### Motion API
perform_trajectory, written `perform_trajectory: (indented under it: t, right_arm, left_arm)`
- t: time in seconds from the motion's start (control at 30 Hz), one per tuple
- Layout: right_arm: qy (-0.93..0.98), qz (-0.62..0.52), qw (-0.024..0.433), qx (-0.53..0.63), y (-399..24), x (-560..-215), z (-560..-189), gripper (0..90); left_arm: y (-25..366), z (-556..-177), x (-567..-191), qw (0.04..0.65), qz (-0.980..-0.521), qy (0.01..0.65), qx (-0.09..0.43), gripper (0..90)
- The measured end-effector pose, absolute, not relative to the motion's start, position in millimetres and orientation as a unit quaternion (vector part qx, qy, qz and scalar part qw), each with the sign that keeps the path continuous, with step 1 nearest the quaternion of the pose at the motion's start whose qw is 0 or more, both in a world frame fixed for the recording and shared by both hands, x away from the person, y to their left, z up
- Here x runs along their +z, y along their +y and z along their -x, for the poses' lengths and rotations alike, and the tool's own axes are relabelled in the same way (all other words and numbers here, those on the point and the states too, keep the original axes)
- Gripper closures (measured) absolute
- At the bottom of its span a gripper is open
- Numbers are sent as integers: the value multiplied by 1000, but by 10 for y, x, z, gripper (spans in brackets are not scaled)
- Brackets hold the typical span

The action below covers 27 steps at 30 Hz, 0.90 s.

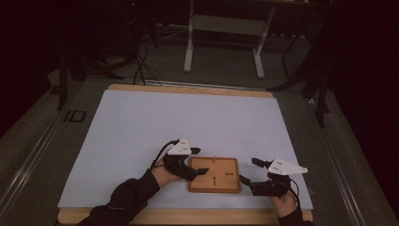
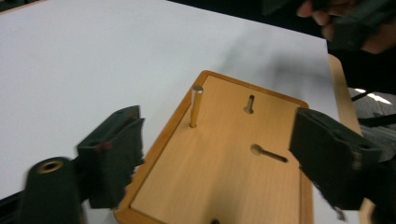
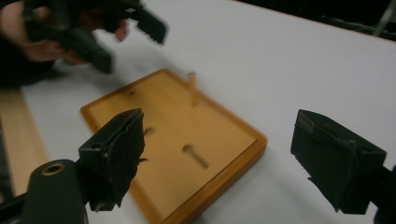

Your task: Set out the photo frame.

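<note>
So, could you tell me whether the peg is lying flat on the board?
No, the peg stands upright in a hole near one edge of the board, as the left gripper view shows.

The high view looks forward and down from above the near edge of the tabletop (image 1: 141, 117), taking in both tongs from afar. The left gripper view rides close behind the left tongs (image 2: 219, 158), facing the wooden board (image 2: 224, 172) lying between them. The right gripper view sits close behind the right tongs (image 3: 219, 158), looking across that board (image 3: 177, 135) toward the left tongs (image 3: 116, 32). All three views share the board (image 1: 214, 174).
</note>
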State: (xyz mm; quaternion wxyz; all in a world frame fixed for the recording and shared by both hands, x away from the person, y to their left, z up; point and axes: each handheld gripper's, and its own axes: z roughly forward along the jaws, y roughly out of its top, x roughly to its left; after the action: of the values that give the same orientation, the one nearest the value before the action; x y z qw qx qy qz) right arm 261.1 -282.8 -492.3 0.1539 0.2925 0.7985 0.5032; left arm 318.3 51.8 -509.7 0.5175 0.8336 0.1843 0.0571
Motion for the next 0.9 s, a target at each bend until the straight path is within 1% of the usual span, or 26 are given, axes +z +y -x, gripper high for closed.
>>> perform_trajectory:
  t: [0.1, 0.13, 0.17, 0.2, 0.3, 0.37, 0.43, 0.47, 0.5, 0.53, 0.63, 0.7, 0.83, 0.9]
  right_arm:
    - [802, -286, 167, 497, -2846, -4930, -2535, 170]
    - [802, -285, 167, 498, -2853, -4930, -2519, 170]
    - [800, -287, 164, 501, -2864, -4929, -2499, 170]
    - [800, -287, 164, 501, -2864, -4929, -2499, 170]
    - [800, -288, 165, 499, -2880, -4932, -2473, 169]
    - [802, -288, 166, 497, -2895, -4938, -2468, 169]
    - [803, -291, 168, 493, -2917, -4953, -2454, 168]
    - [803, -291, 168, 493, -2917, -4953, -2454, 168]
    - [805, -291, 169, 488, -2926, -4969, -2446, 168]
    - [805, -291, 169, 488, -2926, -4969, -2446, 168]
    - [807, -292, 167, 486, -2936, -4982, -2432, 168]
    - [806, -292, 166, 487, -2940, -4986, -2421, 169]
    - [809, -288, 160, 487, -2938, -4986, -2406, 159]
    - [812, -285, 156, 485, -2927, -4990, -2394, 155]
  left_arm:
    - [444, -3239, -5119, 512, -838, 181, 56, 207]
    - [429, -3252, -5125, 511, -839, 181, 55, 230]
    - [409, -3266, -5136, 512, -839, 179, 54, 271]
    - [394, -3277, -5143, 510, -840, 176, 60, 271]
    - [351, -3316, -5174, 512, -840, 173, 60, 352]
    - [326, -3334, -5202, 505, -844, 172, 61, 380]
    - [307, -3352, -5228, 503, -845, 173, 59, 454]
    - [299, -3366, -5236, 503, -845, 173, 55, 454]
    - [270, -3389, -5242, 502, -846, 171, 54, 506]
    - [270, -3389, -5242, 502, -846, 171, 54, 535]
    - [211, -3415, -5247, 500, -848, 167, 52, 555]
    - [173, -3430, -5246, 496, -851, 165, 54, 601]
    - [131, -3462, -5266, 491, -853, 167, 57, 633]
    - [124, -3480, -5273, 491, -853, 169, 55, 670]
